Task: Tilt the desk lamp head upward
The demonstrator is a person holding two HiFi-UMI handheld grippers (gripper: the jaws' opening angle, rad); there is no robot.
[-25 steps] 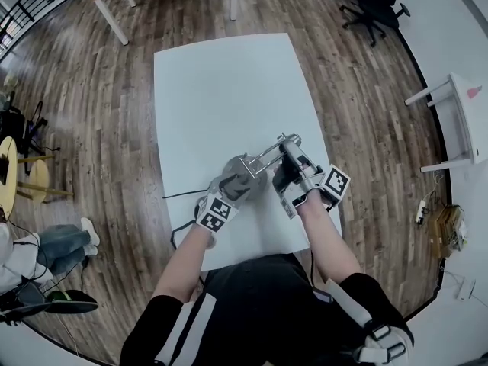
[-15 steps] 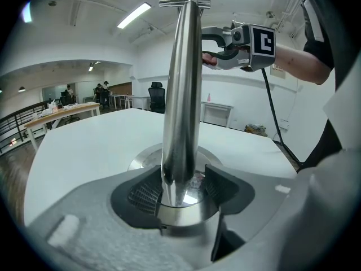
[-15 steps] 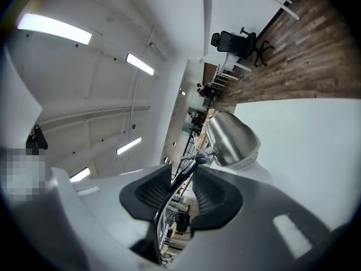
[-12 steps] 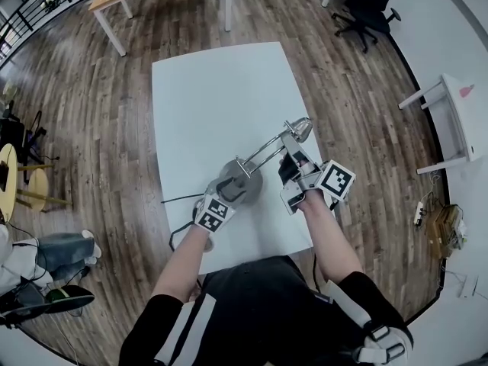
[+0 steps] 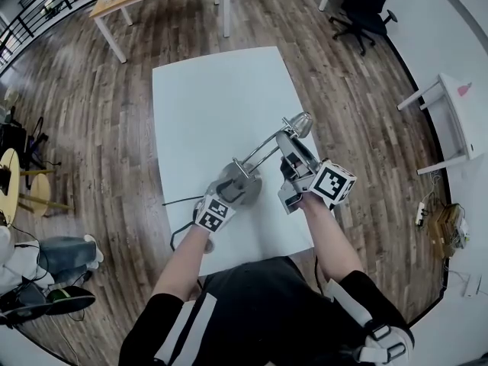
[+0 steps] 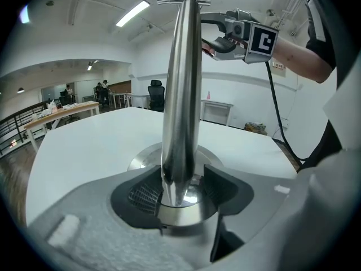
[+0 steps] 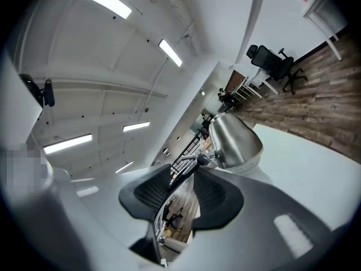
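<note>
Left gripper (image 6: 180, 180) is clamped low on the post (image 6: 181, 83), jaws just tightened | right gripper (image 7: 192, 171) is pinched on the arm (image 5: 259, 149), jaws just eased wider | lamp head (image 7: 234, 141) is held above the table (image 5: 213, 90), just past the right tips, 1 reach nearer than left

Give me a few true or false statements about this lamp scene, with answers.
1. The lamp stands on a white table. True.
2. The lamp's head rests on the table. False: it hangs in the air at the arm's end.
3. The lamp's post stands between the left gripper's jaws. True; they have just been closing.
4. The lamp's base is square. False: it is round.
5. A black chair stands on the wood floor. True.
</note>
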